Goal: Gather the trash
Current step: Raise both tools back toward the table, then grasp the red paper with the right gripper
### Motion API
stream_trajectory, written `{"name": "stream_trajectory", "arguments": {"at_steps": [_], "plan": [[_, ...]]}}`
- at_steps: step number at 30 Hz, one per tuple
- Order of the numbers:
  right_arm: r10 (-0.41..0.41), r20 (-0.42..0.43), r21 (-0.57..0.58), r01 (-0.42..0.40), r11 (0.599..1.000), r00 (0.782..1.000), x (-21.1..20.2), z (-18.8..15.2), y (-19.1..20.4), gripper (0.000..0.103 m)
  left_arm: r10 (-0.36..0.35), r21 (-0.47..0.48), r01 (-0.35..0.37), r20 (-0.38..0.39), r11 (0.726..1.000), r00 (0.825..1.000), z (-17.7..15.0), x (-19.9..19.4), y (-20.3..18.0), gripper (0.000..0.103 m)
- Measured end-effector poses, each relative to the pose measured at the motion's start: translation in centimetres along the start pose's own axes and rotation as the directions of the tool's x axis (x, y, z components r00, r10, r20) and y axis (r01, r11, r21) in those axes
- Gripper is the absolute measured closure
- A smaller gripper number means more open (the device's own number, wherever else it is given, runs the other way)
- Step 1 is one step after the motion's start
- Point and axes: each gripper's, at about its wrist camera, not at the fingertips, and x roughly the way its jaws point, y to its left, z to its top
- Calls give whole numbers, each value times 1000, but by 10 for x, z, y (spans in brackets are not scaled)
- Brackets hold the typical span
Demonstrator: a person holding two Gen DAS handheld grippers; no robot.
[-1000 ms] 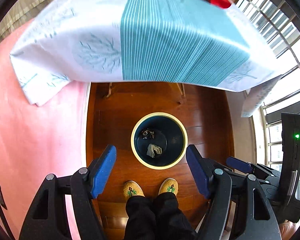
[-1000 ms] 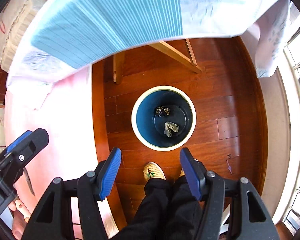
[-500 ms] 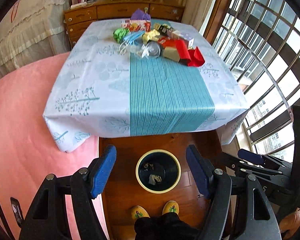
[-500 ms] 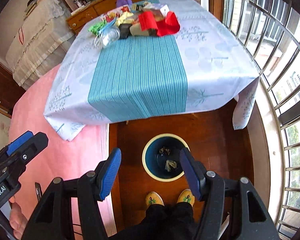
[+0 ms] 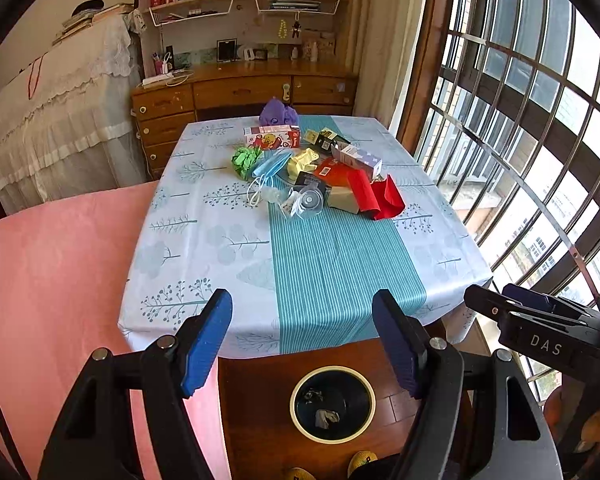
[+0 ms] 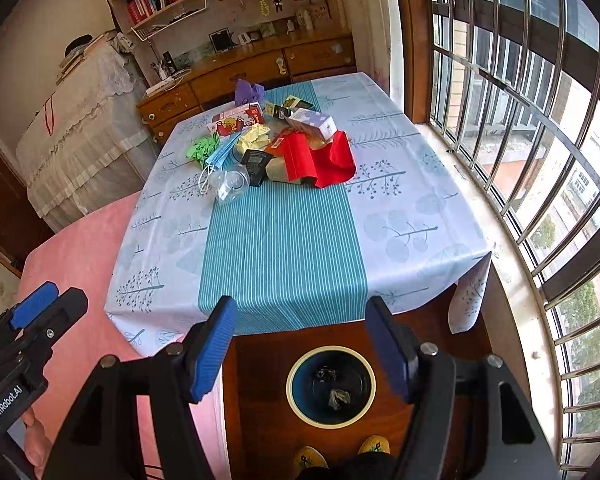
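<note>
Left gripper [image 5: 302, 340] and right gripper [image 6: 300, 344]: both spread wide, nothing held, well short of the table.

Round dark-blue waste bin with cream rim [image 6: 331, 386] stands on the wooden floor below the near table edge; 2 crumpled scraps lie inside.

Heap of mixed trash [image 5: 314, 172] sits at the far half of the patterned tablecloth [image 5: 204, 236].

Judged step: between deposits. Next move calls for a forward reach to the clear plastic cup [image 6: 232, 184], the nearest piece.

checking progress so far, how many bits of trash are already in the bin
2, both lying on the bottom of the round dark blue cream-rimmed bin: a dark crumpled scrap on the table side, a grey crumpled wad nearer the feet. Nothing looks hidden.
</note>
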Motion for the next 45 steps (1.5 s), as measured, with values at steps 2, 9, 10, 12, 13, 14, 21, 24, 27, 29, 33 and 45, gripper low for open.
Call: {"name": "stream_trajectory", "arguments": {"at_steps": [2, 9, 10, 12, 13, 14, 21, 24, 27, 29, 33, 45], "plan": [[0, 6, -5, 0, 1000, 1000, 2, 5, 1, 30, -21, -7, 21, -13, 1000, 1000, 4, 6, 1, 30], [23, 16, -49, -22, 999, 1000, 37, 41, -4, 17, 27, -37, -30, -80, 999, 996, 16, 53, 8, 31], [33, 14, -54, -32, 998, 999, 46, 49, -6, 15, 43, -42, -47, -88, 998, 995, 20, 61, 9, 31], [58, 8, -63, -58, 996, 998, 65, 69, -10, 12, 80, -54, -86, -104, 995, 991, 30, 79, 10, 31], [69, 4, -67, -68, 995, 998, 75, 79, -12, 10, 92, -66, -100, -114, 993, 989, 36, 88, 10, 31], [79, -2, -72, -79, 994, 997, 87, 90, -15, 9, 101, -83, -112, -130, 990, 986, 43, 99, 10, 31], [107, -72, -86, -113, 990, 992, 163, 157, -36, 8, 116, -230, -169, -228, 958, 967, 90, 170, 8, 31], [118, -113, -76, -127, 989, 987, 195, 173, -43, 8, 150, -246, -212, -246, 946, 957, 108, 193, 7, 31], [134, -153, -67, -146, 987, 979, 221, 185, -46, 8, 171, -250, -238, -261, 938, 950, 125, 209, 5, 31], [143, -183, -55, -155, 986, 973, 238, 191, -49, 8, 185, -247, -253, -266, 935, 946, 134, 218, 4, 31], [155, -248, -24, -166, 986, 956, 267, 198, -58, 8, 203, -238, -273, -281, 932, 938, 147, 233, 4, 31], [253, -367, -16, -278, 960, 895, 302, 205, -49, 5, 192, -231, -275, -327, 933, 925, 170, 274, 2, 31]]}}
